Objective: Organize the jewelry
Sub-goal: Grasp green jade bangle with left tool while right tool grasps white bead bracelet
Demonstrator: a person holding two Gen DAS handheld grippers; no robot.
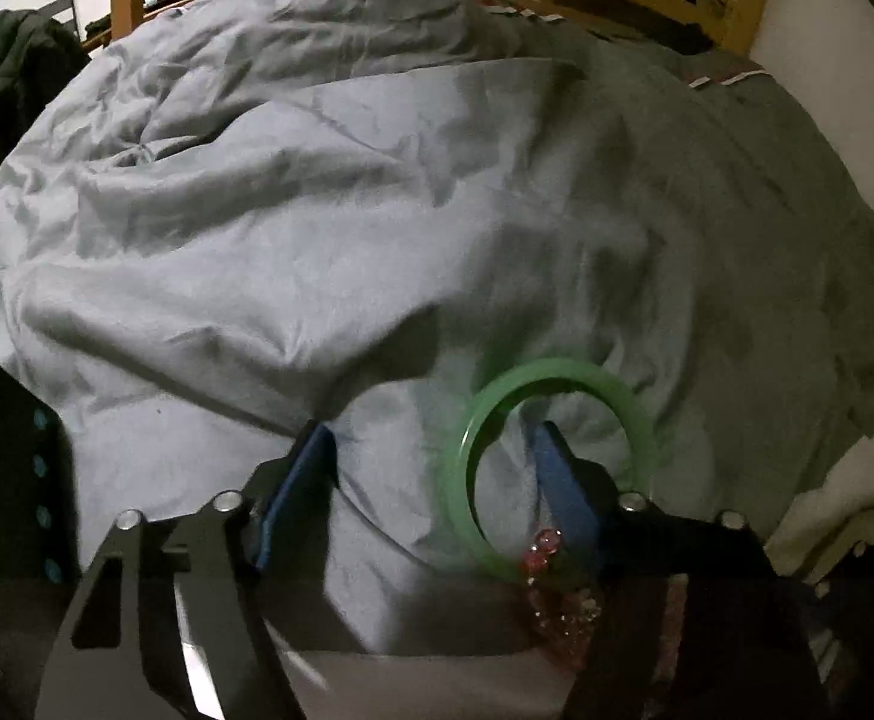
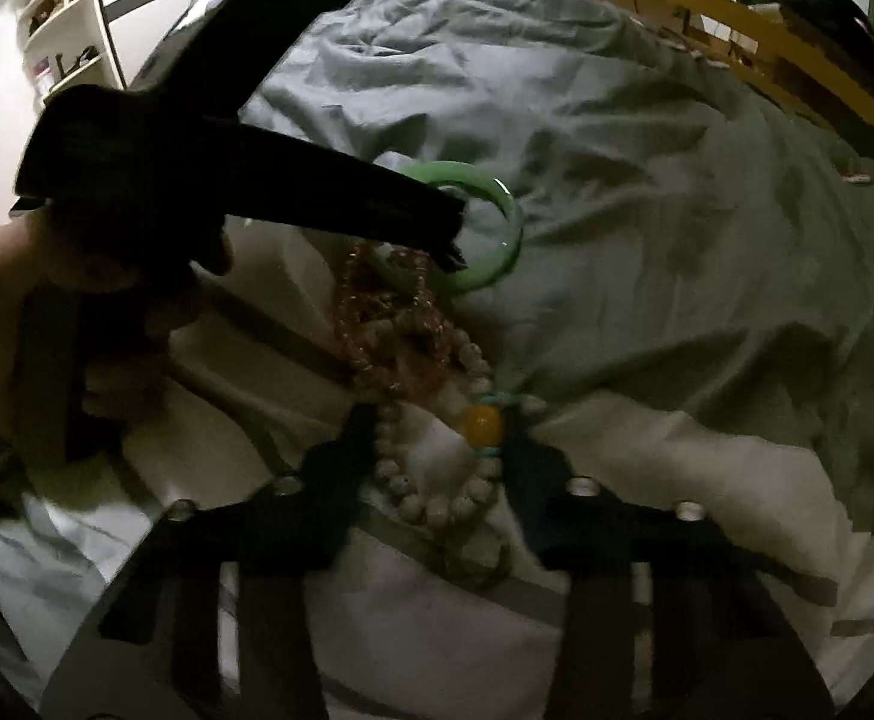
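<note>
I see left hand-held gripper [image 1: 431, 450] spread, its right finger threaded through green bangle [image 1: 547, 456], nothing pinched. Bangle sits on grey duvet [image 1: 317, 210], pink bead strand [image 2: 395, 324] touching it. Right hand-held gripper [image 2: 437, 426] spread astride pale bead bracelet [image 2: 437, 480], just below bangle.
</note>
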